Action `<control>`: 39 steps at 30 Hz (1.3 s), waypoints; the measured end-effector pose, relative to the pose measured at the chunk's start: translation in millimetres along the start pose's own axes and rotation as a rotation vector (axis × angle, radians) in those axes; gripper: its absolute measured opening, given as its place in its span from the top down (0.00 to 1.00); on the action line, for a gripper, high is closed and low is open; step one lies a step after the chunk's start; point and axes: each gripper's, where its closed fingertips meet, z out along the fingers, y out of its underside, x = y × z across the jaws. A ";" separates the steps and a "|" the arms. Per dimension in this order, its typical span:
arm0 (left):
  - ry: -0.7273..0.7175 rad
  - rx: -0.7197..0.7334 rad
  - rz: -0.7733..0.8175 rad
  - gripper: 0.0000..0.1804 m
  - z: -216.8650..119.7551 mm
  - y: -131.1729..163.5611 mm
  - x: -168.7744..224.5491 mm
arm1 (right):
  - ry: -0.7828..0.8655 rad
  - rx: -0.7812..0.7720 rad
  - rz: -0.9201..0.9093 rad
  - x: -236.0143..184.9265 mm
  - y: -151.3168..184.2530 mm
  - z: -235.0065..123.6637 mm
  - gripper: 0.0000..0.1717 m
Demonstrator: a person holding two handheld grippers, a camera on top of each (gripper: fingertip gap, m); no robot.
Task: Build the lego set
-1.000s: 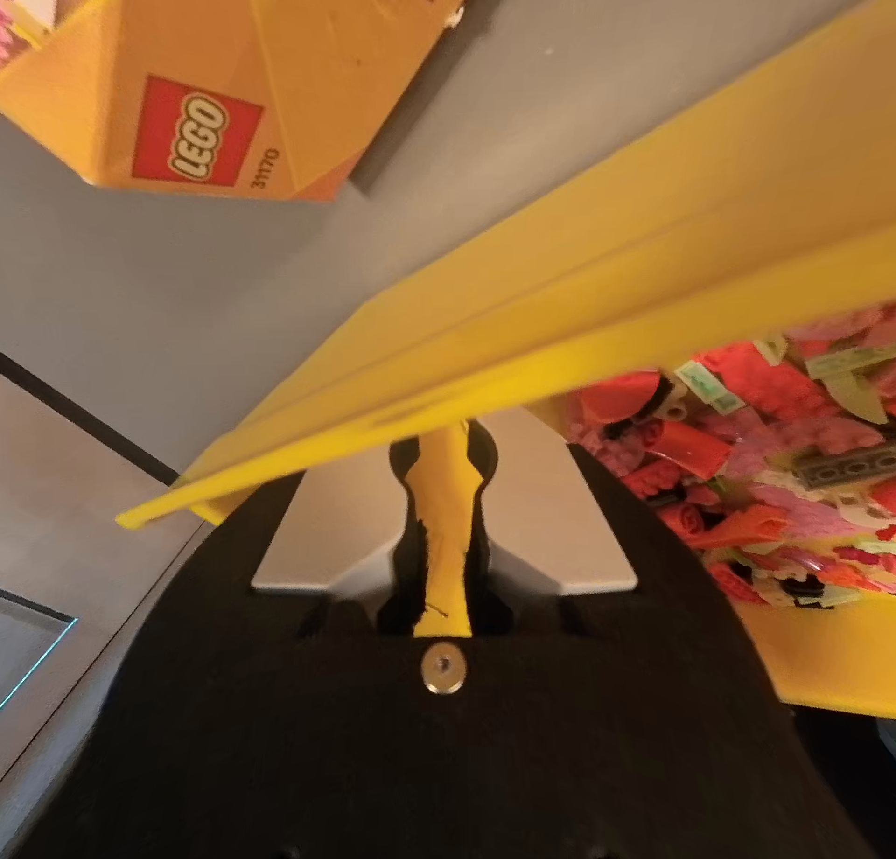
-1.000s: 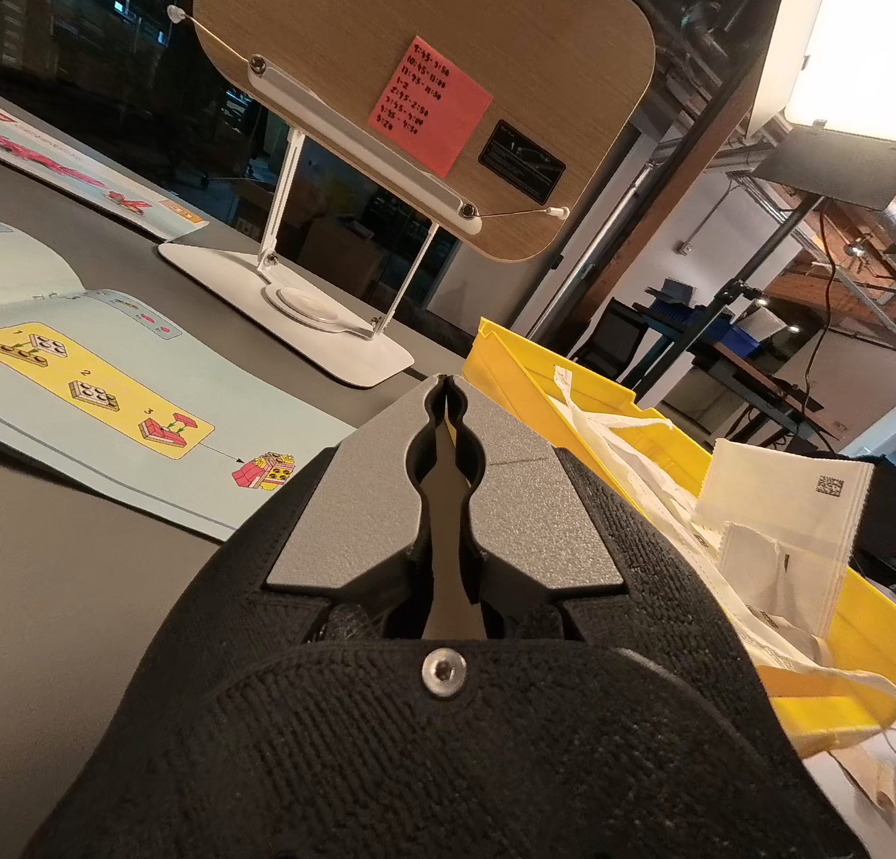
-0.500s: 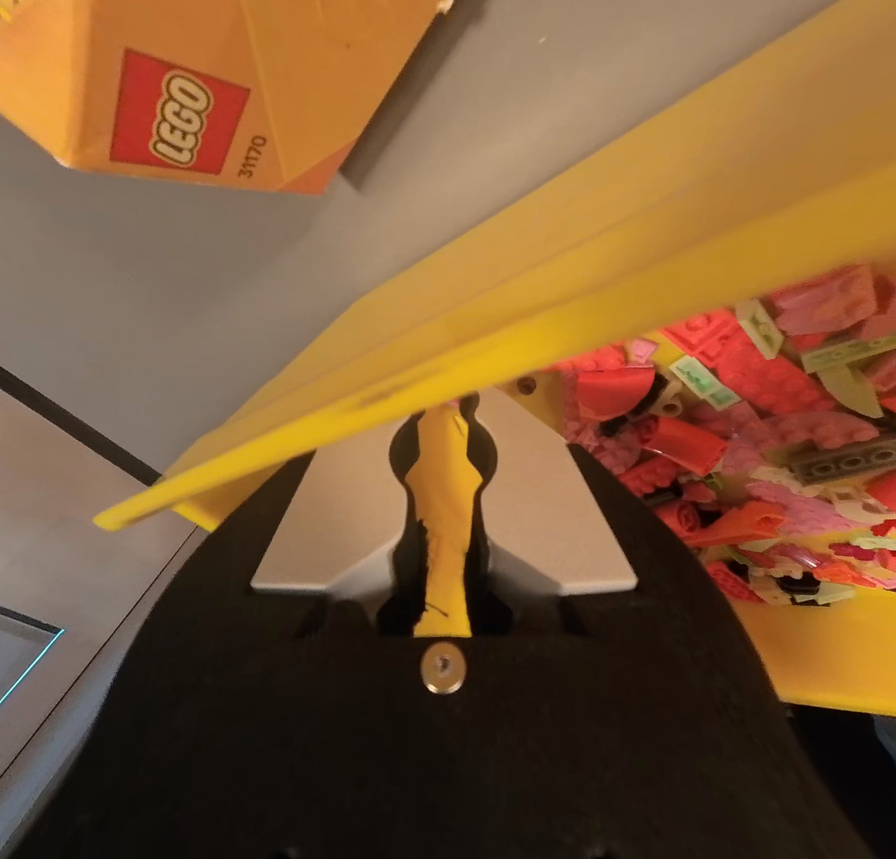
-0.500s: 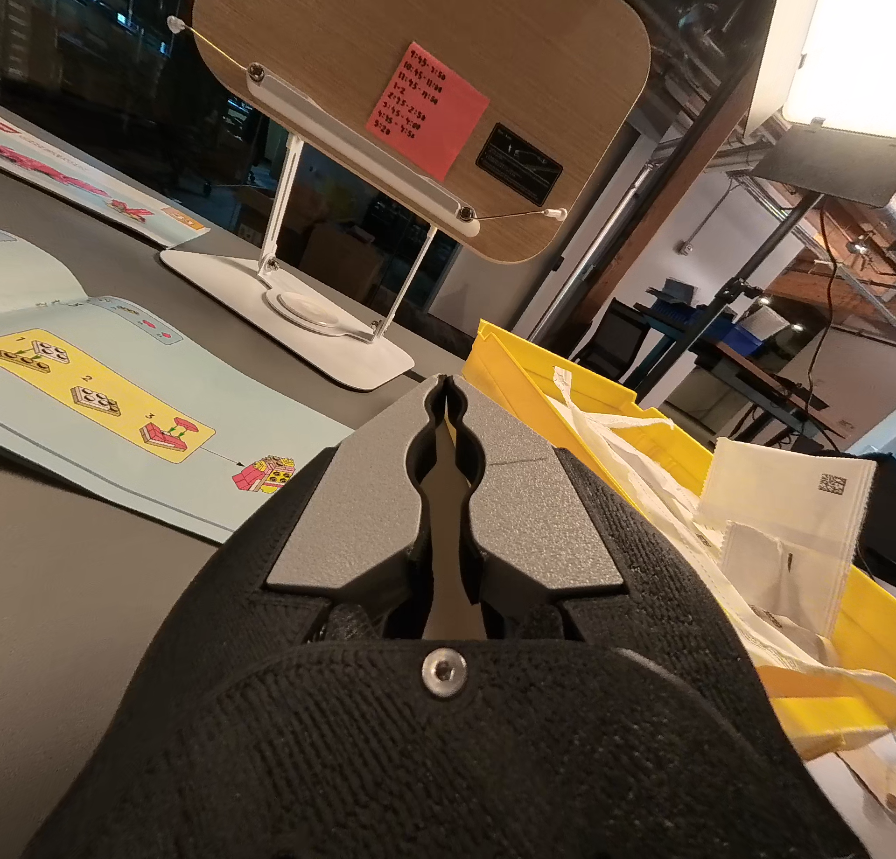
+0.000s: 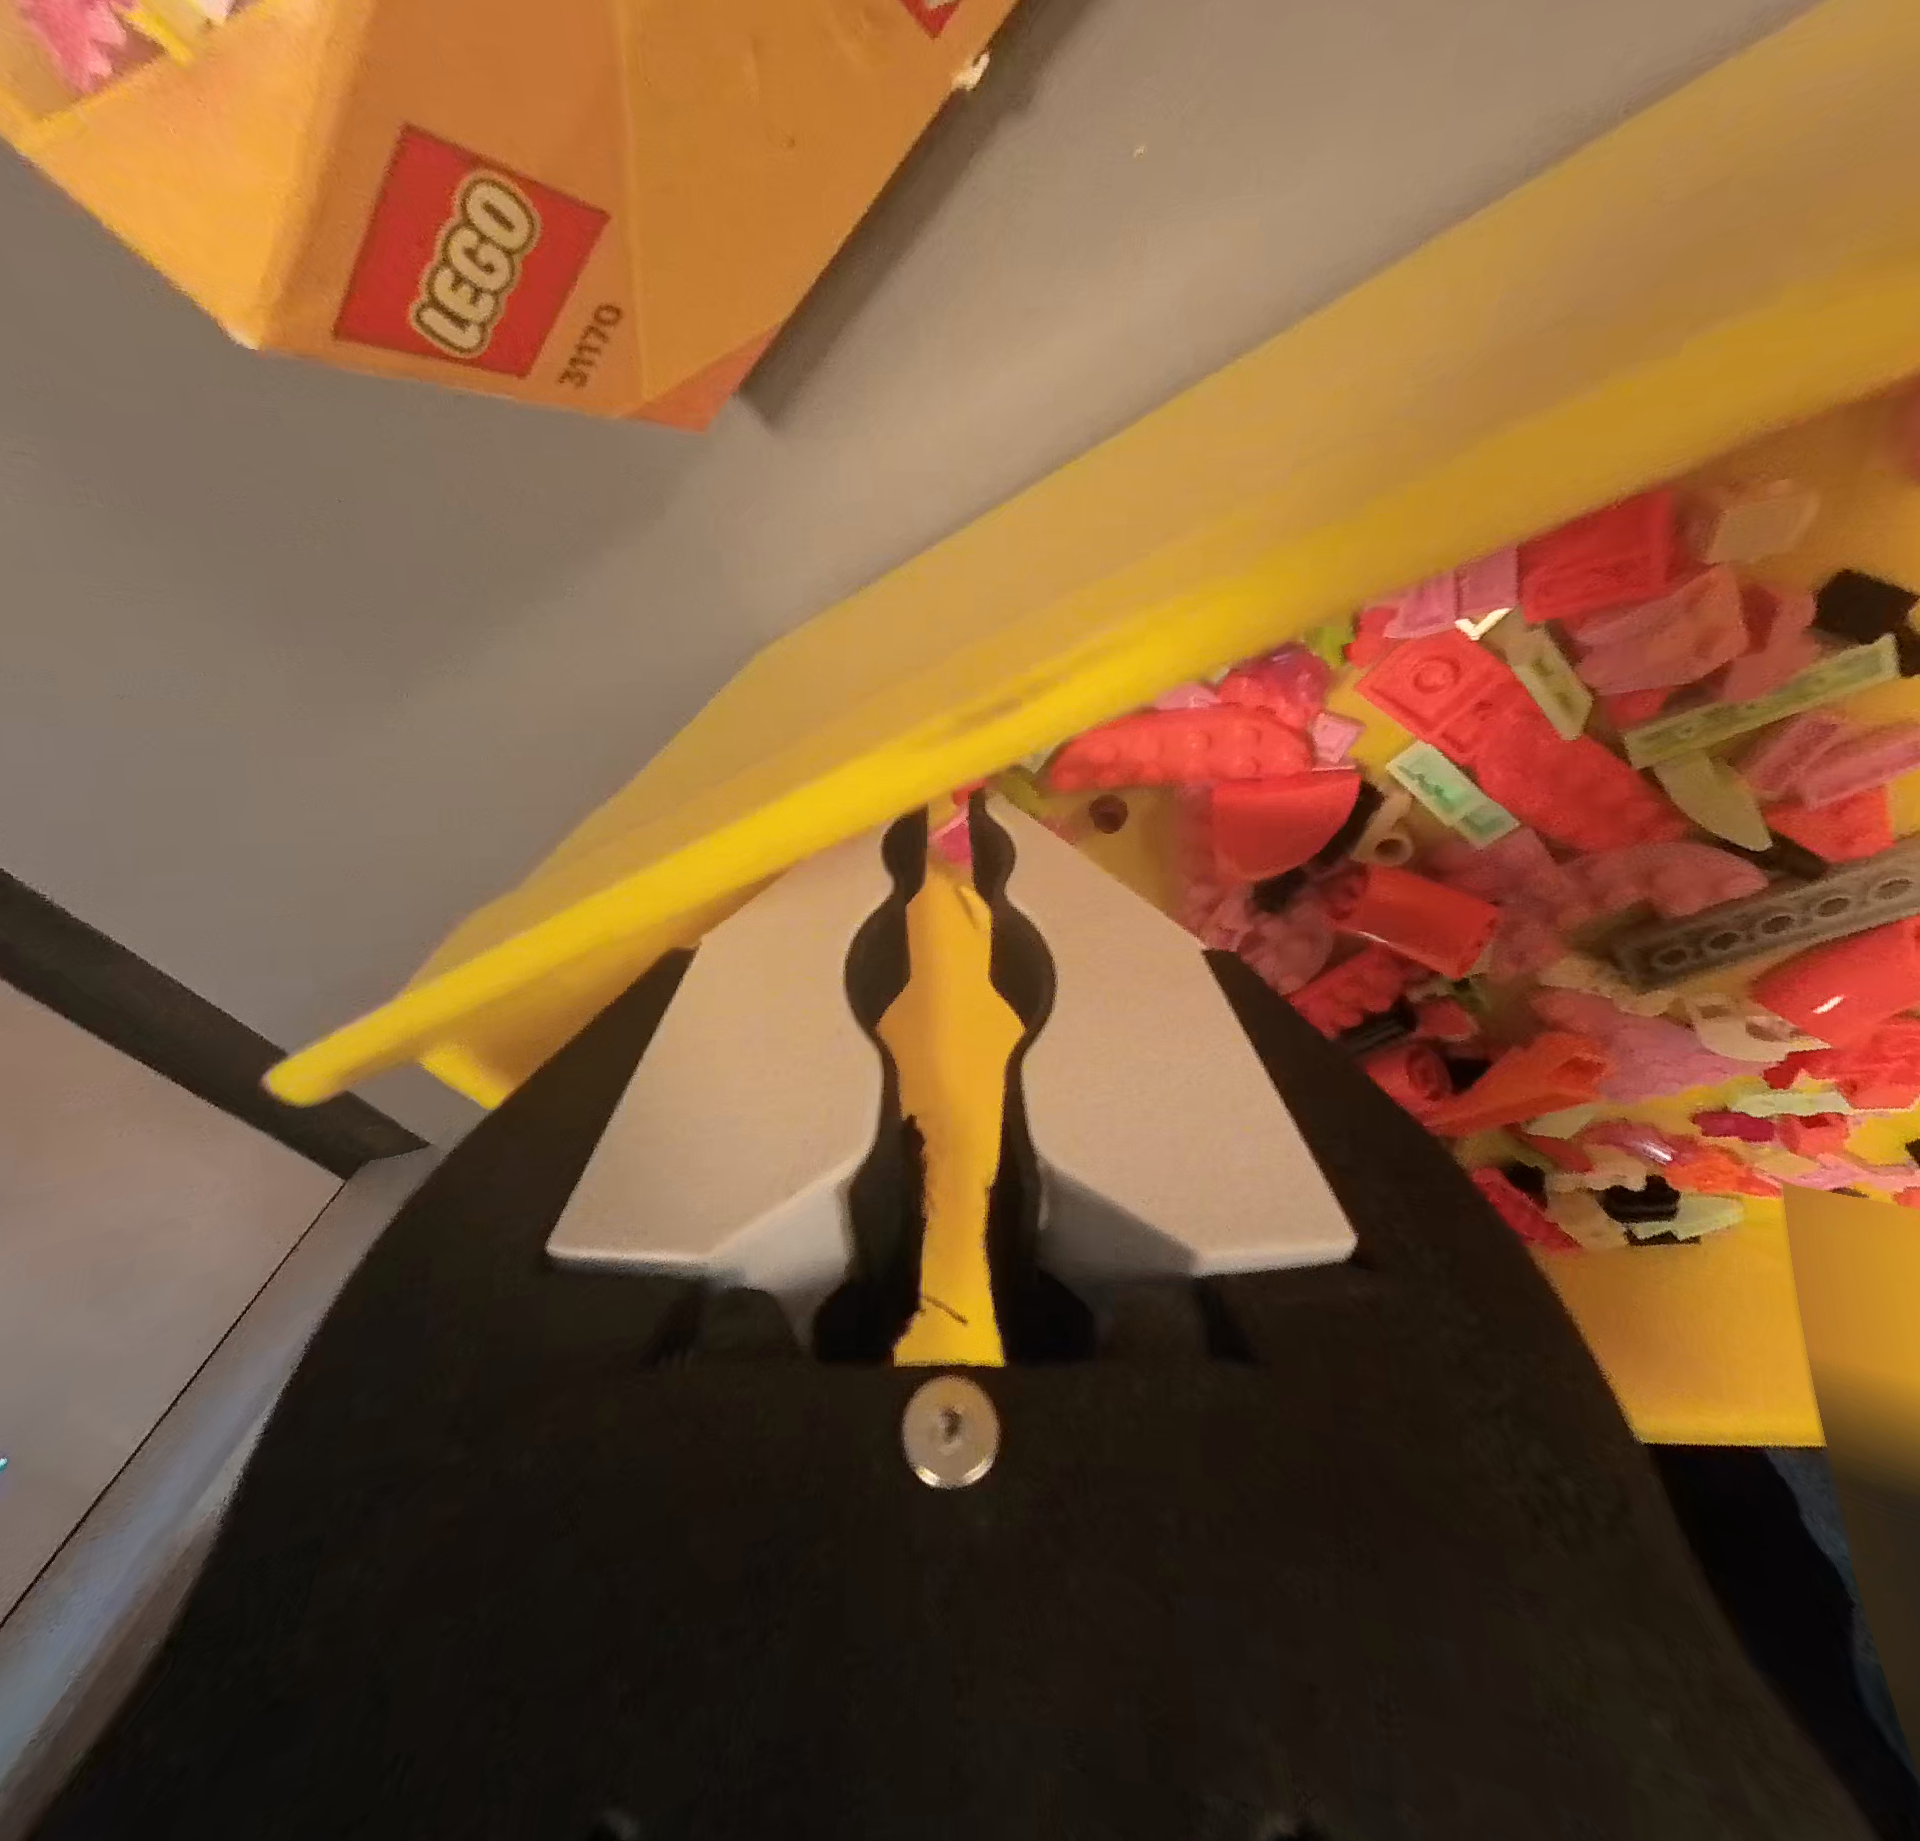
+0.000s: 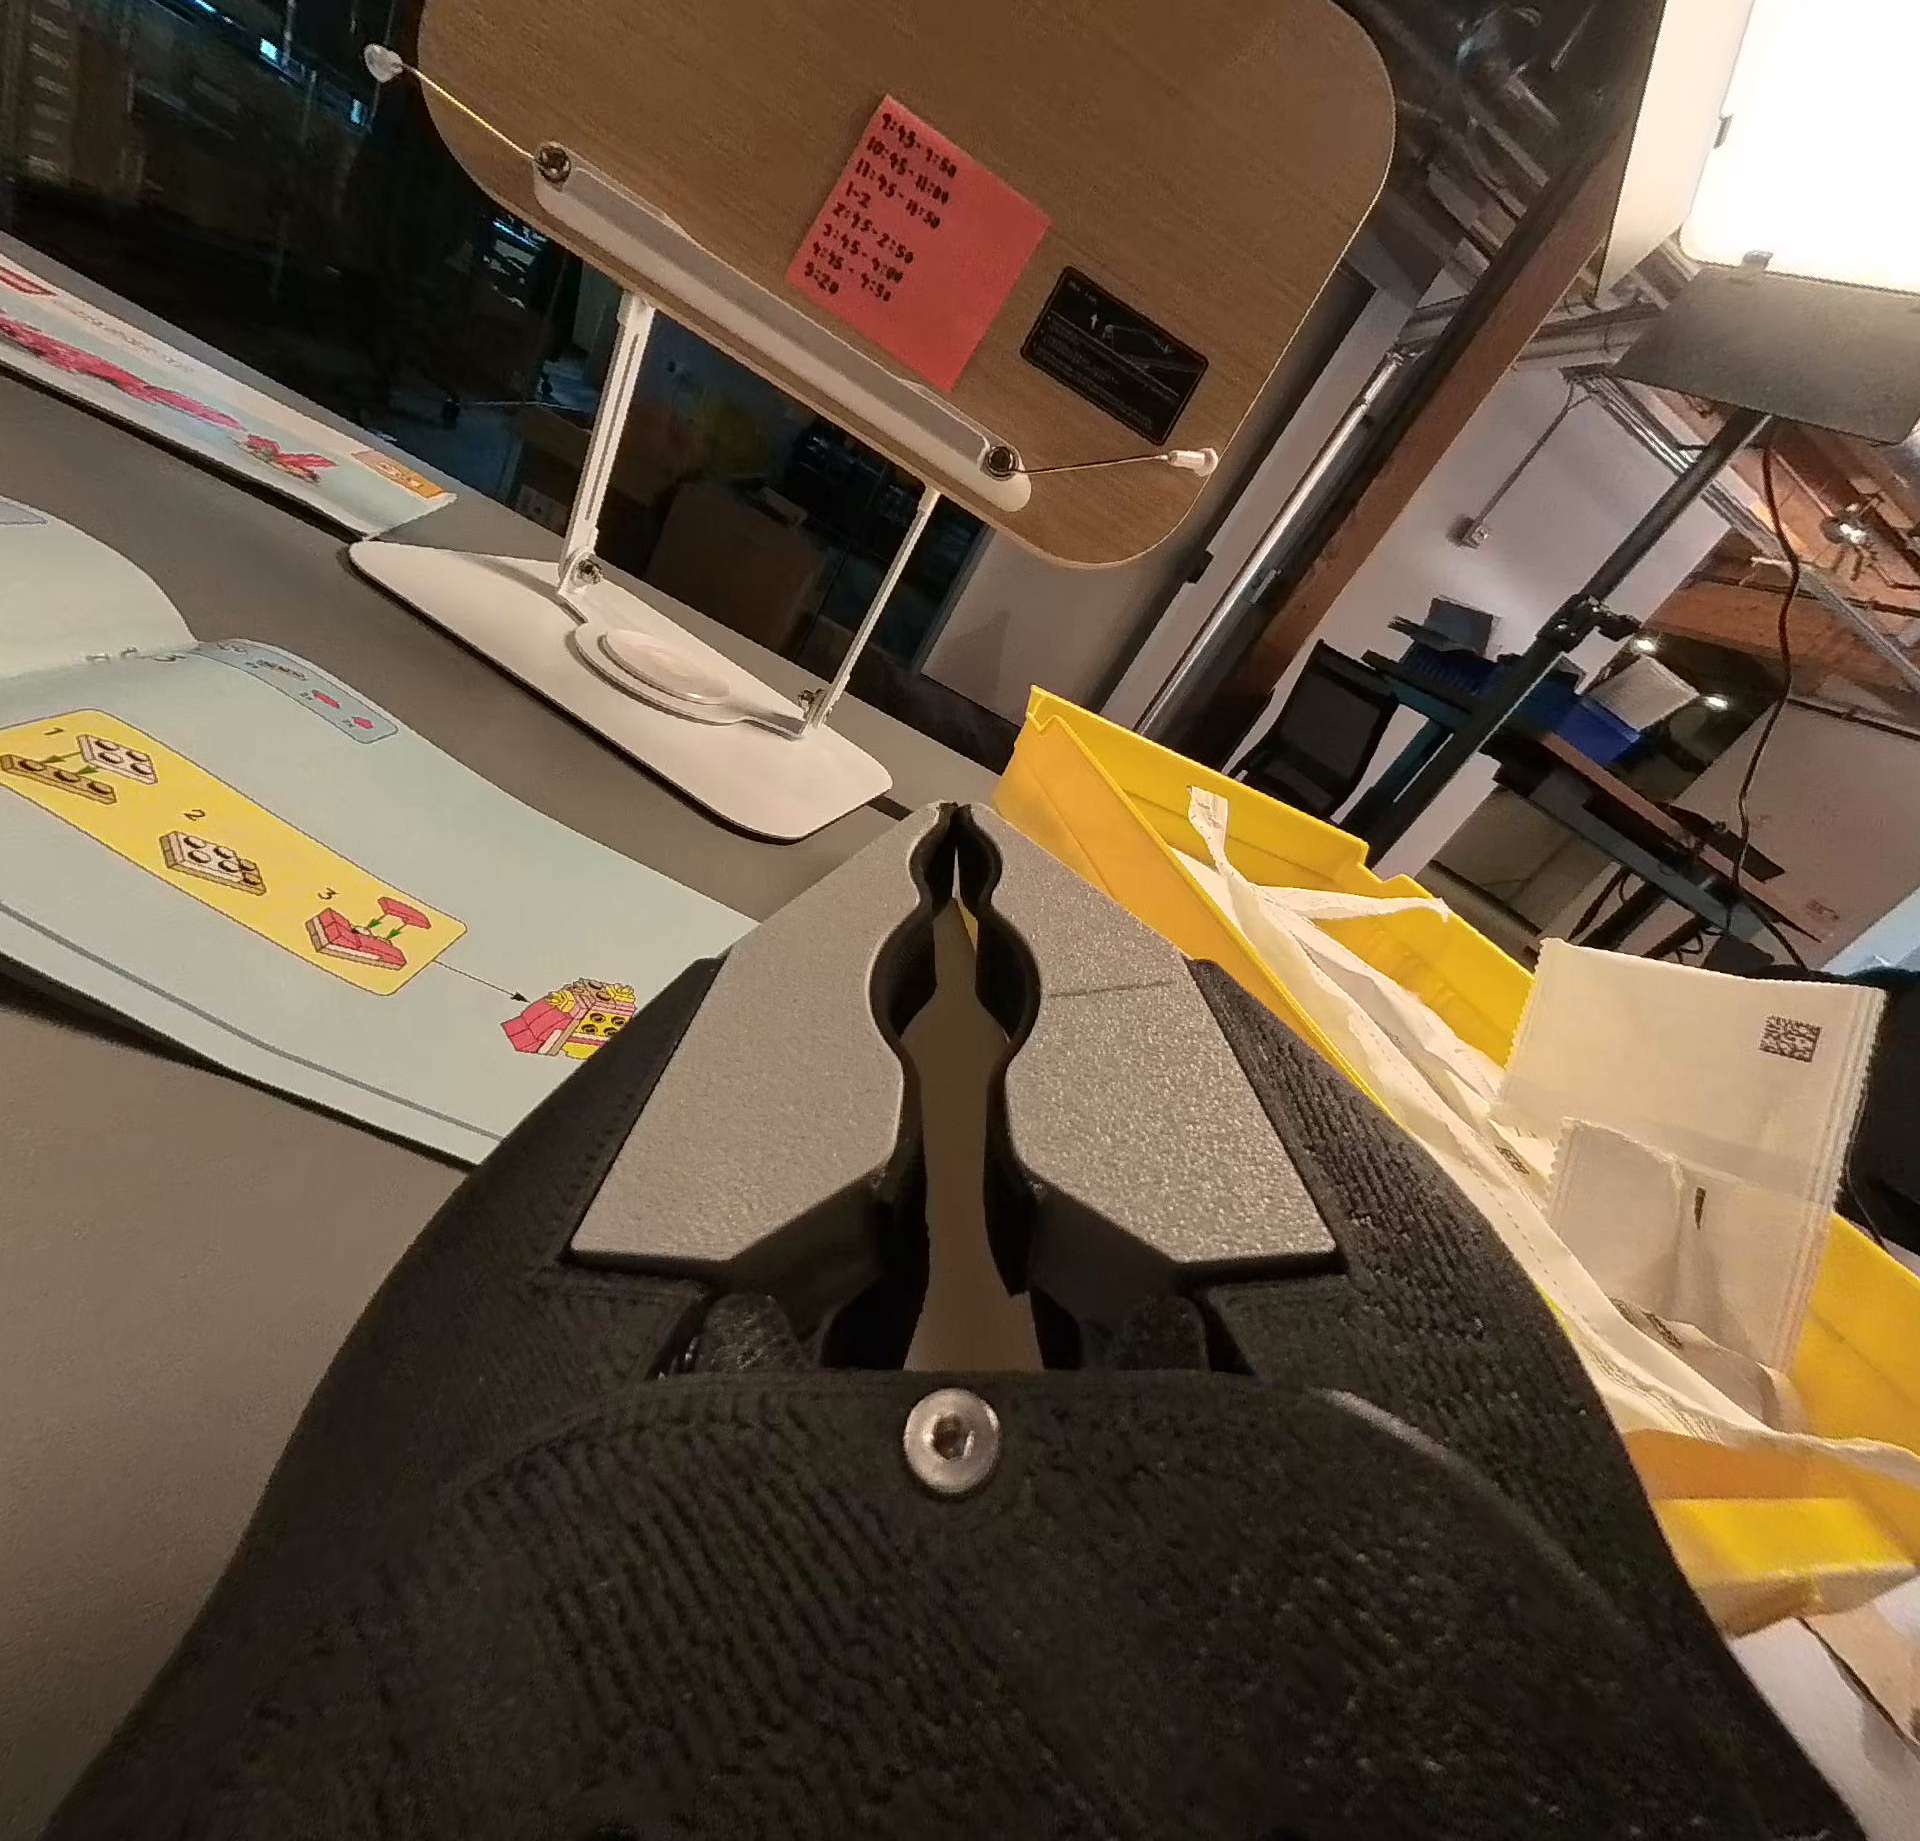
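Left hand-held gripper [image 5: 948,823] pinches a small pink brick [image 5: 943,835] under the yellow bin's [image 5: 1143,586] rim; right hand-held gripper [image 6: 956,823] closed, empty, beside a paper-filled yellow bin [image 6: 1122,804].

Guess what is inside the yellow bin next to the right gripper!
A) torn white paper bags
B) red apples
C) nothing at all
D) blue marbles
A: in the right wrist view the yellow bin beside the right gripper holds crumpled, torn white paper bags, with no apples or marbles in sight.
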 end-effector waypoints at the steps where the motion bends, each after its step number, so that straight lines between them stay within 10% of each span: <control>1: 0.014 -0.006 0.003 0.97 1.6 0.1 2.4 | 0.000 0.000 0.001 0.1 -0.1 0.0 1.00; 29: 0.030 -0.077 -0.045 0.97 10.7 6.1 4.2 | 0.001 0.007 0.021 1.9 -0.8 -0.6 1.00; 39: 0.047 0.101 -0.028 1.00 -11.6 -9.6 0.9 | -0.002 0.010 0.028 2.0 -1.0 -0.7 1.00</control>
